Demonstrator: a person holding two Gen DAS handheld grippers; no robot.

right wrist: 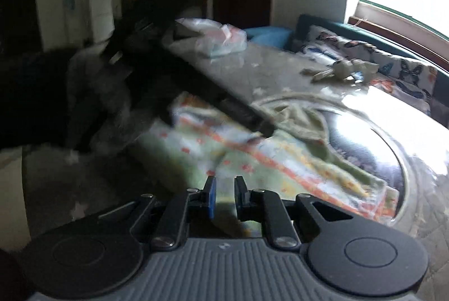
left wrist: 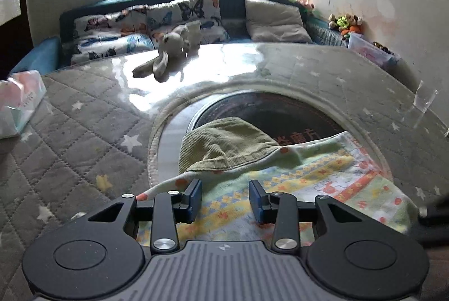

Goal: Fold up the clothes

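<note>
Lying on the counter [left wrist: 84, 115] are two garments: one olive corduroy piece [left wrist: 224, 143] and one patterned cloth [left wrist: 322, 174] with orange, yellow and green print, the olive piece resting partly over the patterned one. Both sit across a round glass inset [left wrist: 280, 110] in the quilted, star-printed cover.

Left gripper [left wrist: 225, 197]: jaws parted wide, nothing between them, held just above the near edge of the patterned cloth. Right gripper [right wrist: 225, 195]: jaws narrowly parted, nothing visibly held, near the same cloth; contact cannot be determined.

Other items counted: one plush rabbit [left wrist: 165, 56] on the counter's far side, one plastic-wrapped package [left wrist: 19, 101] at the left edge, partly cut off, and one grey pillow [left wrist: 276, 20] on the sofa behind.

Right wrist view is heavily blurred; a dark shape crosses it and cannot be made out.
</note>
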